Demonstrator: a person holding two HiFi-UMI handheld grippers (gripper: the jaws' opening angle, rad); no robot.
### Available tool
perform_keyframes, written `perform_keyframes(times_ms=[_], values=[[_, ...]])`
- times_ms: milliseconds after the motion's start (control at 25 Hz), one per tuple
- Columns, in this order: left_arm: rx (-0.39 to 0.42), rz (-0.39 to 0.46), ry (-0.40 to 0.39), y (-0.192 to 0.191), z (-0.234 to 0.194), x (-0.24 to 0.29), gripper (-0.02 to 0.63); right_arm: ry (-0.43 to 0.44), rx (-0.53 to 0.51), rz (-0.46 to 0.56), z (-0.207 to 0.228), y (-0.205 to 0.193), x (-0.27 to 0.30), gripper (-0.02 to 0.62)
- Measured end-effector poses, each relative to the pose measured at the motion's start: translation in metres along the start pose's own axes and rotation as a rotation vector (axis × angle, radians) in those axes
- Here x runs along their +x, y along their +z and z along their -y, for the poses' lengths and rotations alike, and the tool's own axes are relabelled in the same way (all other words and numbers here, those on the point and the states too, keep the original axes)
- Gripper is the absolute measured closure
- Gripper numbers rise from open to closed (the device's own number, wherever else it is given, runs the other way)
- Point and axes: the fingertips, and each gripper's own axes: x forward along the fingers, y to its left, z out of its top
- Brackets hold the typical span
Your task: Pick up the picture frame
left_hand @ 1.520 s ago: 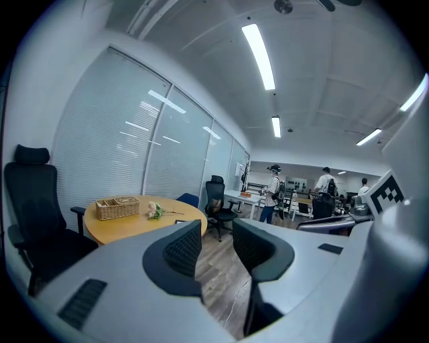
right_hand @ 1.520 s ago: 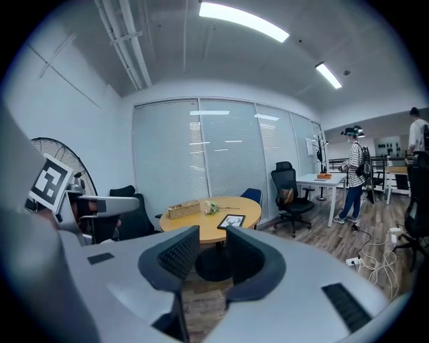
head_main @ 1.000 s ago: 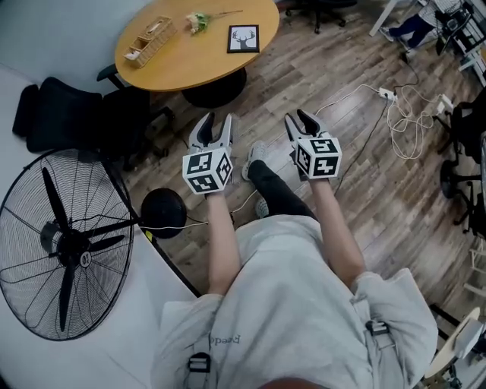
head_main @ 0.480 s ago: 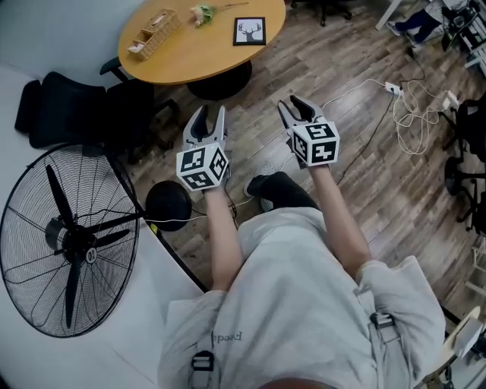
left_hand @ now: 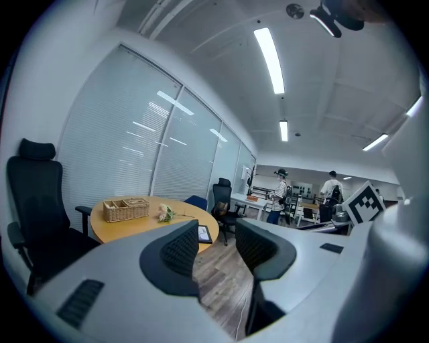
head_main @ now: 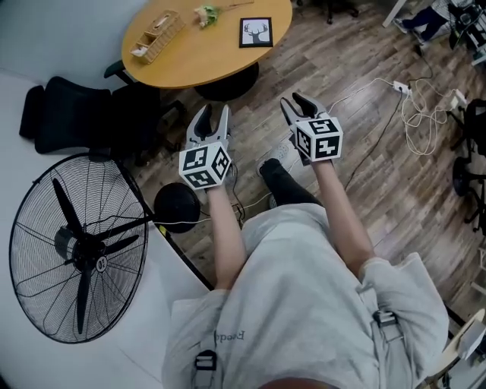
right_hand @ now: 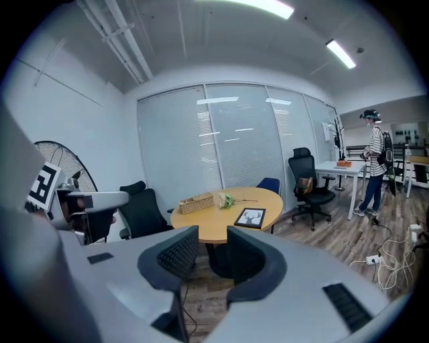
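Observation:
The picture frame (head_main: 256,32), black-edged with a deer print, lies flat on the round wooden table (head_main: 220,57) near its right edge. Both grippers hang over the wood floor, well short of the table. My left gripper (head_main: 212,119) is open and holds nothing. My right gripper (head_main: 296,104) is open too, with nothing between its fingers. The left gripper view shows the frame (left_hand: 203,233) just beyond the left gripper (left_hand: 214,244). In the right gripper view the frame (right_hand: 251,217) lies on the table (right_hand: 214,224), above the right gripper (right_hand: 213,251).
A wicker basket (head_main: 154,36) and a flower (head_main: 209,13) also lie on the table. A black office chair (head_main: 80,114) and a big floor fan (head_main: 76,247) stand at the left. Cables and a power strip (head_main: 414,95) trail on the floor at the right. People stand far back (right_hand: 373,161).
The person has stepped forward: a foot moved ahead, and both grippers sit a little nearer the table. Both jaws stayed open.

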Motion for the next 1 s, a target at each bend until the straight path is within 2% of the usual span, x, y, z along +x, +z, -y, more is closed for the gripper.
perform_keyframes(times_ms=[320, 1000], values=[[0.008, -0.019, -0.018, 0.02, -0.017, 0.063, 0.419, -0.021, -0.001, -0.007, 0.03, 0.03, 0.05, 0.46], [0.073, -0.096, -0.094, 0.054, -0.019, 0.22, 0.419, -0.115, 0.09, 0.005, 0.133, 0.082, 0.131, 0.468]])
